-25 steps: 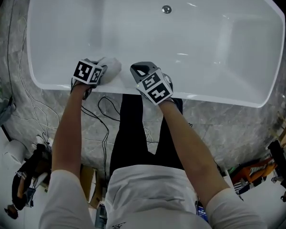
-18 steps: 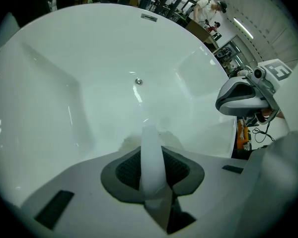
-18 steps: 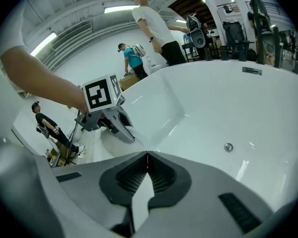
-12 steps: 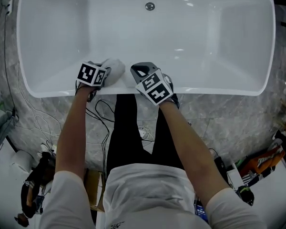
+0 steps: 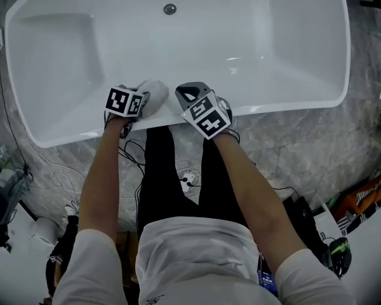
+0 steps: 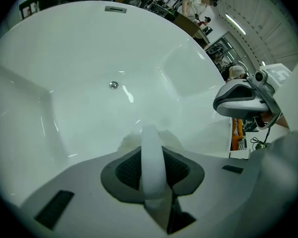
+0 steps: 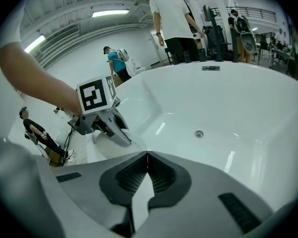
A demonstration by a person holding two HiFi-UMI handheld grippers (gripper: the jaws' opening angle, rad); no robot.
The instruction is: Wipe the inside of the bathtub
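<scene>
The white bathtub [image 5: 254, 37] lies across the top of the head view, its drain [image 5: 170, 8] on the far wall. My left gripper [image 5: 145, 98] hangs over the near rim, shut on a white cloth [image 5: 155, 91] that bulges past its tips. In the left gripper view the cloth [image 6: 152, 157] runs as a strip between the closed jaws, with the drain [image 6: 113, 85] beyond. My right gripper [image 5: 185, 93] is just right of it at the same rim. Its jaws meet in the right gripper view [image 7: 148, 155] with nothing between them.
Black and white cables [image 5: 136, 150] trail on the marble floor under the near rim, beside the person's legs. Bags and tools [image 5: 359, 202] lie on the floor at the right. Several people [image 7: 174, 19] stand behind the tub's far side.
Both grippers stay at the near rim with the cloth still held. The head view has swung, so the tub now sits tilted and its drain has shifted left in the picture.
</scene>
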